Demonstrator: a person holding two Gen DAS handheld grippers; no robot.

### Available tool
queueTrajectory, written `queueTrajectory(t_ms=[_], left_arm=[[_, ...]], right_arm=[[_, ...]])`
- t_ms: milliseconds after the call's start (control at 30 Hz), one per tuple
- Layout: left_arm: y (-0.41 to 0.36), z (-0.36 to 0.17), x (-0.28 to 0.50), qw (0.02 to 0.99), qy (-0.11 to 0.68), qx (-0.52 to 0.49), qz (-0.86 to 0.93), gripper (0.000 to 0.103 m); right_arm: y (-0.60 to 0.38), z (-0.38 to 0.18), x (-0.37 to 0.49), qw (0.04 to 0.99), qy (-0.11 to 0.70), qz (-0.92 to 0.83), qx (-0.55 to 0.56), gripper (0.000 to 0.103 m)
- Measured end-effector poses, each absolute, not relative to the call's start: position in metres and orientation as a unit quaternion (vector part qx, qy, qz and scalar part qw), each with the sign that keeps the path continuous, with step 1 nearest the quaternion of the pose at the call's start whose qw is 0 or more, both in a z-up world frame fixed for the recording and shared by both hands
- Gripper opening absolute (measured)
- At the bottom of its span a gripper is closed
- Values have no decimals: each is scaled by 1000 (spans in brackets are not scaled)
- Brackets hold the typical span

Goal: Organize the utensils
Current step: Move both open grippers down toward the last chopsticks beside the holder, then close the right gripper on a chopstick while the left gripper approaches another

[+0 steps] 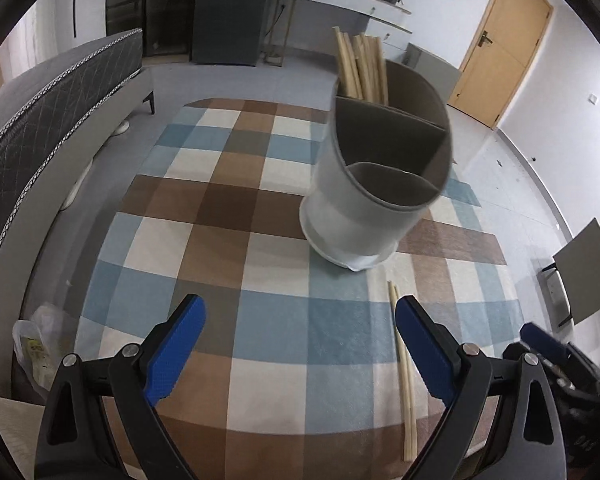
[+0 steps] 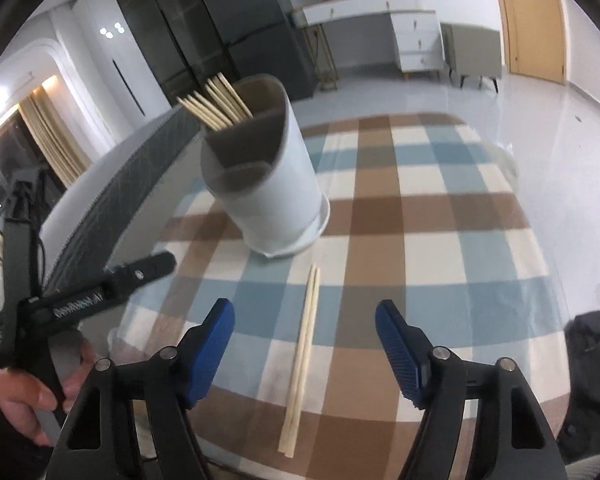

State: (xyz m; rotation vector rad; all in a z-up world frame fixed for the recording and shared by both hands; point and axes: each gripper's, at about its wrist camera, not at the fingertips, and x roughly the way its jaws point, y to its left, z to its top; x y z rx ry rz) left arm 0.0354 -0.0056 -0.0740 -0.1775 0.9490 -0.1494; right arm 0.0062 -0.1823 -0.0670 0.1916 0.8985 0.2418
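While both grippers are held above the checked tablecloth [image 2: 432,216], a pair of chopsticks [image 2: 302,360] is seen lying flat just in front of the white utensil holder [image 2: 268,184], between the right gripper's [image 2: 305,326] wide, empty jaws. More chopsticks [image 2: 216,106] are stood in the holder's rear compartment. Nothing is held by the left gripper [image 1: 300,320], whose jaws are spread wide.

The holder [image 2: 268,176] stood on the worktop [image 2: 440,240], with a bundle of chopsticks [image 2: 216,106] in its rear compartment. A loose pair [image 2: 302,360] lay on the worktop just in front of it, between the right claw's [image 2: 305,354] open jaws. The left claw [image 1: 300,344] hung left of that pair, with a bed [image 1: 52,112] beyond the worktop's left edge.
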Motion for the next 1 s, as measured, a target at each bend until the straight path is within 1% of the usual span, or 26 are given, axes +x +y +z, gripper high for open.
queueTrajectory(t_ms=[100,133,300,367,533,667,733,800,867,1000], left_arm=[[-5,-74,40,876,466,-104,-72,93],[-3,-75,42,872,471,-109,-72,93],[2,-61,42,873,466,-120,-76,93],[6,-59,44,874,464,-125,-74,93],[23,-62,54,858,481,-163,-73,93],[35,-61,58,855,480,-185,-63,93],[40,-61,59,853,480,-195,-61,93],[44,-63,61,847,485,-209,-63,93],[45,-64,63,843,489,-214,-65,93],[45,-62,63,841,489,-220,-72,93]], right_arm=[[-178,-80,21,877,460,111,84,69],[-176,-84,27,873,468,110,78,64],[-171,-106,55,855,505,103,61,60],[-169,-116,65,845,522,102,56,55],[-155,-134,84,830,549,99,17,54],[-143,-147,91,818,569,88,-26,48],[-140,-147,90,819,567,83,-38,47],[-139,-147,89,817,569,83,-40,46],[-139,-145,88,818,568,78,-43,43],[-141,-146,88,815,573,71,-40,43]])
